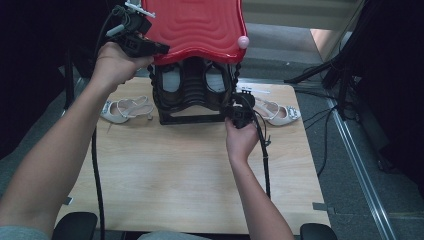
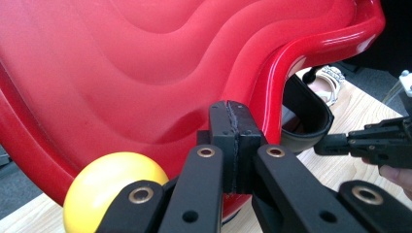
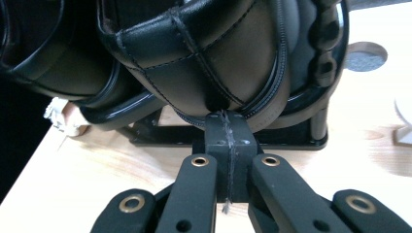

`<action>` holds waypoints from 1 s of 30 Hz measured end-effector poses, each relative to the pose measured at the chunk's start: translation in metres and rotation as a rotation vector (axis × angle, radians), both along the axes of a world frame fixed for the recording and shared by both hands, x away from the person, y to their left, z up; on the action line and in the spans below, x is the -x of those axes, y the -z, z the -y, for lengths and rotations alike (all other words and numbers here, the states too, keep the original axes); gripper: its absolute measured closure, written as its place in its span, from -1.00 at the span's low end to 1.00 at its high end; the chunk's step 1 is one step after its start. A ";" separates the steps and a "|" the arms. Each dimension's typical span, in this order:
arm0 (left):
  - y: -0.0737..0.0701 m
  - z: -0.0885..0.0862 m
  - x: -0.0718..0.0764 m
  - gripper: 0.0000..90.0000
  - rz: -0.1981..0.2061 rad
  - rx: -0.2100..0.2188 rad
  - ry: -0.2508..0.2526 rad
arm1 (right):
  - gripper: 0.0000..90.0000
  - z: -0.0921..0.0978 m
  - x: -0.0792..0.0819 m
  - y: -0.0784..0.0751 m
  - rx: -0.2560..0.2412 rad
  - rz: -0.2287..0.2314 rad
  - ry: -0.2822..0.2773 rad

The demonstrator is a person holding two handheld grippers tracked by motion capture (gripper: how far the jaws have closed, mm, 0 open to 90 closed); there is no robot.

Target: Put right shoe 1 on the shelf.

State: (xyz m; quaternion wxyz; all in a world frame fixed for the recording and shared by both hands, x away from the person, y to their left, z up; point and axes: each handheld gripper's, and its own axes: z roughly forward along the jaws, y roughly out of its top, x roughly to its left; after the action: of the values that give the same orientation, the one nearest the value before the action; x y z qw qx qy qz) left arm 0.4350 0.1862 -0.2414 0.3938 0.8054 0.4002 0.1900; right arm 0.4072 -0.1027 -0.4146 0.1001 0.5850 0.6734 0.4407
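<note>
Pale wood table (image 1: pixel 190 170), glossy rippled red shelf (image 1: pixel 197 25)

Left forearm is reaching up, far left; left gripper (image 1: pixel 159 48) is sitting raised, jaws pressed together. Right hand (image 1: pixel 241 141) is holding the right gripper (image 1: pixel 235 111) lower, mid-table, jaws likewise closed.

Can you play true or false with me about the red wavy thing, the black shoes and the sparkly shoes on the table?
1. The left gripper is at the edge of the red wavy shelf. True.
2. Black shoes sit on the rack under the red shelf. True.
3. The pale sparkly sandals lie together on one side. False: one sandal lies left of the rack, the other sandal right.
4. The right gripper is wide open. False: its jaws are shut together, touching a black shoe.
5. The table is wooden. True.
</note>
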 end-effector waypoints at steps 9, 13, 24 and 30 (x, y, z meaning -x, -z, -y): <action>-0.002 0.000 0.000 1.00 0.001 0.006 0.012 | 1.00 0.004 -0.009 -0.002 0.040 0.013 0.045; -0.002 -0.001 0.000 1.00 0.001 0.004 0.018 | 1.00 0.005 -0.008 0.000 0.048 0.027 0.050; -0.001 0.001 0.000 1.00 0.006 -0.007 0.013 | 1.00 0.005 -0.009 0.001 0.022 0.018 -0.005; -0.002 0.001 0.000 1.00 0.008 -0.014 0.018 | 1.00 -0.012 -0.007 0.005 -0.022 0.012 -0.044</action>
State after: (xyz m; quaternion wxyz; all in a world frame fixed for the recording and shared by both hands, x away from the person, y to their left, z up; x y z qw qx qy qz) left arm 0.4351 0.1855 -0.2398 0.3913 0.8111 0.3900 0.1924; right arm 0.4137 -0.0906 -0.4200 0.0879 0.5683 0.6808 0.4537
